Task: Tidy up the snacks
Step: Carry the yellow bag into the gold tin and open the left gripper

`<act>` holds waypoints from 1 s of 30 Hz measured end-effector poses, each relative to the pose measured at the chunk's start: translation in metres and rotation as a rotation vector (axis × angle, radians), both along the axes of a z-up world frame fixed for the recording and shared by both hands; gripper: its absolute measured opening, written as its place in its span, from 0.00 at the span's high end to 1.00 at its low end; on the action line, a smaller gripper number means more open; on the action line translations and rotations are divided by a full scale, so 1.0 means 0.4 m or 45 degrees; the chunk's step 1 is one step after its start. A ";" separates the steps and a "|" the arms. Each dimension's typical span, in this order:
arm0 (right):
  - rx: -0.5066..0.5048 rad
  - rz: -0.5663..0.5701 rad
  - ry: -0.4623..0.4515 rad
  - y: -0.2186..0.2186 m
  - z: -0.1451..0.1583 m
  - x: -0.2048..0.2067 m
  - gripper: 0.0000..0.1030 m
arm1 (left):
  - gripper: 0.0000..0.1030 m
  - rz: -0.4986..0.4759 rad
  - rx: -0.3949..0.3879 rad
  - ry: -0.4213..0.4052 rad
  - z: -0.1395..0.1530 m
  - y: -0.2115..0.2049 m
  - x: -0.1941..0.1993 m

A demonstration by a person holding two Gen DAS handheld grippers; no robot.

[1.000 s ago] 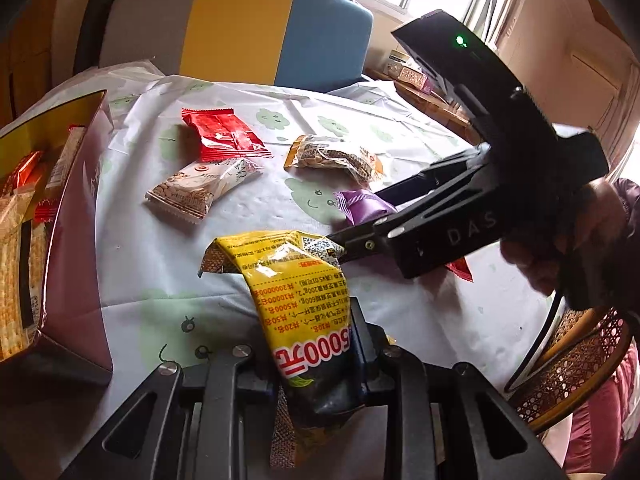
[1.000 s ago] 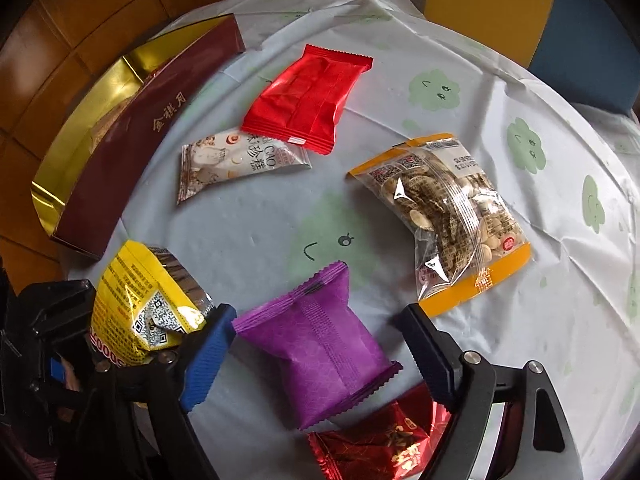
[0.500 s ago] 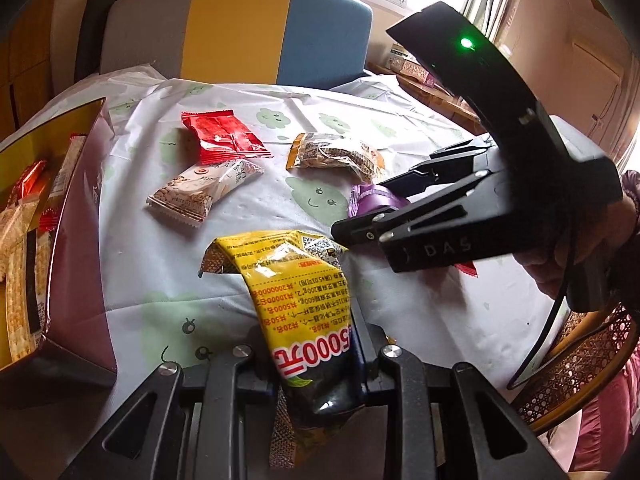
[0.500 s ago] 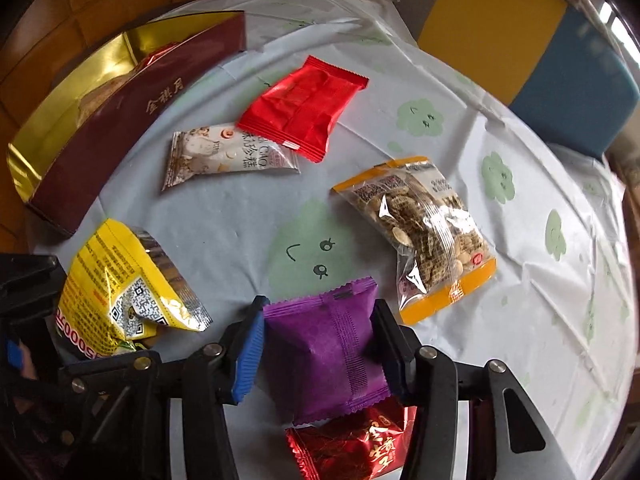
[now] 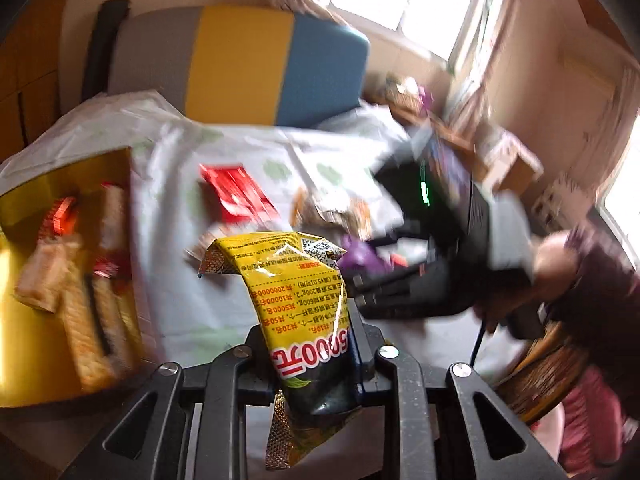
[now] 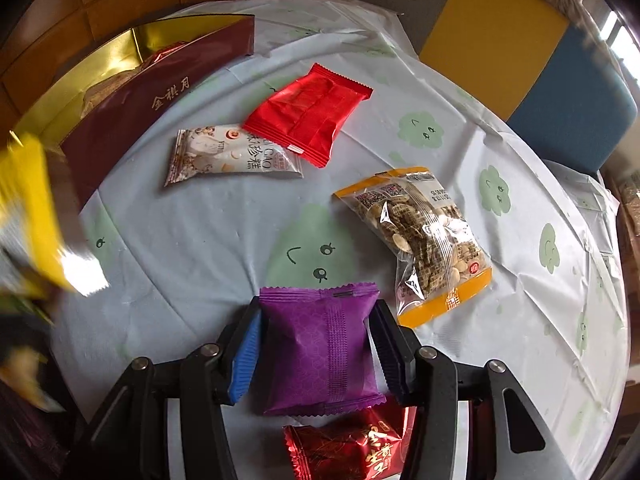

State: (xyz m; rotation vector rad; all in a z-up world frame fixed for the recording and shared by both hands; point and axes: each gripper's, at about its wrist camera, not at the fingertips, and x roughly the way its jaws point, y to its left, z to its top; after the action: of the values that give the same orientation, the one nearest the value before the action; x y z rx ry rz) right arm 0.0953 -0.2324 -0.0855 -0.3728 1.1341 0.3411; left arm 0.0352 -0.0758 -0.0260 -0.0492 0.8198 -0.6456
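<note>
My left gripper (image 5: 310, 346) is shut on a yellow snack packet (image 5: 296, 284) and holds it above the table; the view is blurred by motion. The gold-lined maroon box (image 5: 48, 184) with several snacks in it lies to its left. My right gripper (image 6: 316, 336) is shut on a purple snack packet (image 6: 320, 344), which rests on the tablecloth. It shows blurred in the left wrist view (image 5: 360, 258). The yellow packet appears as a blur at the left edge of the right wrist view (image 6: 32, 208).
On the tablecloth (image 6: 200, 232) lie a red packet (image 6: 306, 114), a white packet (image 6: 228, 158), a clear orange-edged nut bag (image 6: 420, 236) and a shiny red packet (image 6: 352, 446) under my right gripper. The maroon box (image 6: 132, 104) stands far left. A grey-yellow-blue chair (image 6: 512, 36) stands behind.
My right gripper has closed on the purple packet. My left gripper has swung left toward the box with the yellow packet, blurring its view.
</note>
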 end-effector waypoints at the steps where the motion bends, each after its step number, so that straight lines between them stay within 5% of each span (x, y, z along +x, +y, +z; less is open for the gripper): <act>1: 0.001 -0.003 0.001 -0.002 -0.002 0.002 0.49 | 0.75 0.037 -0.024 -0.004 0.017 0.026 0.011; 9: -0.011 -0.005 -0.011 0.001 0.000 0.003 0.49 | 0.75 0.433 -0.084 0.090 0.065 0.246 0.191; 18: -0.019 -0.003 -0.014 0.006 0.002 -0.002 0.49 | 0.63 0.581 -0.018 0.174 0.014 0.315 0.384; 22: -0.029 0.008 -0.018 0.008 0.003 -0.002 0.48 | 0.63 0.648 -0.039 0.187 0.005 0.335 0.357; 30: -0.060 0.035 -0.043 0.016 0.004 -0.008 0.49 | 0.63 0.650 0.104 0.037 0.013 0.289 0.226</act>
State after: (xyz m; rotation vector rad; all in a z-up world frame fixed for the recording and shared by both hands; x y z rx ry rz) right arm 0.0920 -0.2259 -0.0838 -0.4347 1.1061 0.3312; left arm 0.1258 0.0398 -0.0210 -0.1873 0.8192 -0.1300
